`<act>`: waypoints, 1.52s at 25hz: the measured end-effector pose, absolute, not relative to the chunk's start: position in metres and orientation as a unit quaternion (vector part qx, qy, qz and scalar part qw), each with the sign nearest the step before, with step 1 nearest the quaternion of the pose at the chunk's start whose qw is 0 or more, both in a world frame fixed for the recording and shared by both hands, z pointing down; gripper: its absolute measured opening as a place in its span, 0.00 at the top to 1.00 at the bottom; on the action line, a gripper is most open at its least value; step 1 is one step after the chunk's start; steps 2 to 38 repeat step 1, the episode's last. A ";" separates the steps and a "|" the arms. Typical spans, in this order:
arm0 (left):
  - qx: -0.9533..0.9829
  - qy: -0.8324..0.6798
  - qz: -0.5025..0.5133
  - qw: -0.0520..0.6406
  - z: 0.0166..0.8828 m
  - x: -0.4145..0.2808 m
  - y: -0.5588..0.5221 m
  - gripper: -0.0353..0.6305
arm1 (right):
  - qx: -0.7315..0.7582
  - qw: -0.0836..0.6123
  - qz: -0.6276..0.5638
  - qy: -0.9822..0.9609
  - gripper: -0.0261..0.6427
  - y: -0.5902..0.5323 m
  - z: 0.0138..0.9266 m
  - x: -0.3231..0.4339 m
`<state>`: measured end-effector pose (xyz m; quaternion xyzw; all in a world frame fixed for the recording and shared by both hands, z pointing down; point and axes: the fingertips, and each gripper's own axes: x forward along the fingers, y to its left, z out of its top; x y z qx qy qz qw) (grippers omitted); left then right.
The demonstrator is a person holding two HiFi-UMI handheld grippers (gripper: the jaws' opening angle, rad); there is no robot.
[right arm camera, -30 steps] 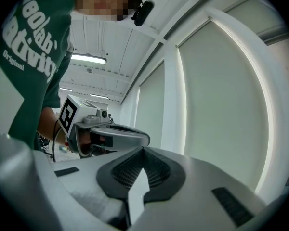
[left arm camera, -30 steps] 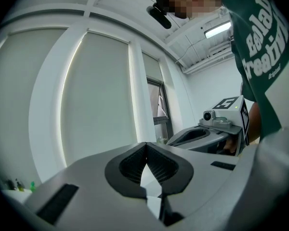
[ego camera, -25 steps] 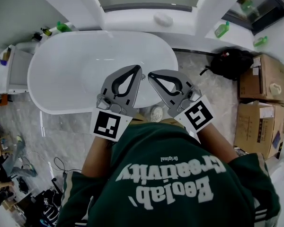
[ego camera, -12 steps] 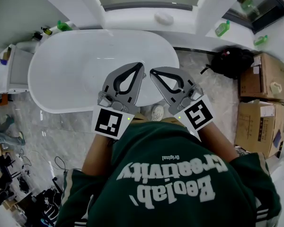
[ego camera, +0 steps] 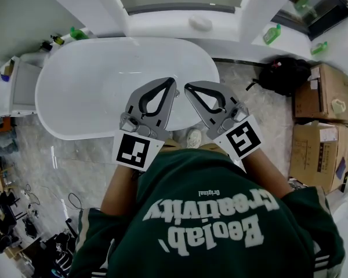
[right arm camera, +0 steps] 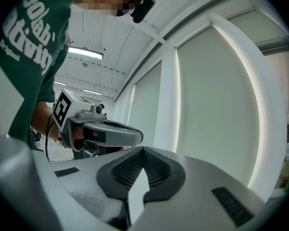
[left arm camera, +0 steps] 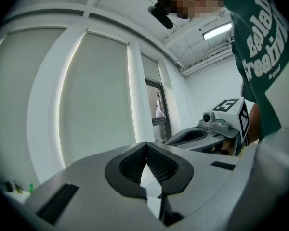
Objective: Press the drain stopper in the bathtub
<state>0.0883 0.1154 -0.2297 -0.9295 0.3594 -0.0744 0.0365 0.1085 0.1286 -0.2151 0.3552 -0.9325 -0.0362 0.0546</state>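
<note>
The white oval bathtub (ego camera: 75, 97) lies ahead of me on the marble floor in the head view. I cannot make out its drain stopper in any view. My left gripper (ego camera: 173, 81) and right gripper (ego camera: 187, 87) hang side by side over the tub's near right rim, held about level. Both are shut with nothing between the jaws. In the left gripper view the left gripper (left arm camera: 146, 144) has its jaw tips touching, and the right gripper (left arm camera: 202, 136) shows beside it. The right gripper view shows the right gripper (right arm camera: 143, 149) closed too, with the left gripper (right arm camera: 106, 134) at its side.
Two cardboard boxes (ego camera: 322, 94) (ego camera: 319, 155) and a black backpack (ego camera: 284, 77) stand right of the tub. Green bottles (ego camera: 272, 35) sit on the window ledge, more bottles (ego camera: 75, 33) by the tub's left end. Cables and clutter (ego camera: 11, 213) crowd the lower left floor.
Both grippers have kept still. At the far left edge of the head view a person's legs have moved up the picture.
</note>
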 end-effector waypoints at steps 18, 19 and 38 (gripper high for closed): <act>-0.929 0.360 -0.074 0.036 -0.229 0.088 0.116 0.94 | 0.355 0.055 -0.036 -0.932 0.94 0.129 -0.215 0.108; -0.929 0.360 -0.074 0.036 -0.229 0.088 0.116 0.94 | 0.355 0.055 -0.036 -0.932 0.94 0.129 -0.215 0.108; -0.929 0.360 -0.074 0.036 -0.229 0.088 0.116 0.94 | 0.355 0.055 -0.036 -0.932 0.94 0.129 -0.215 0.108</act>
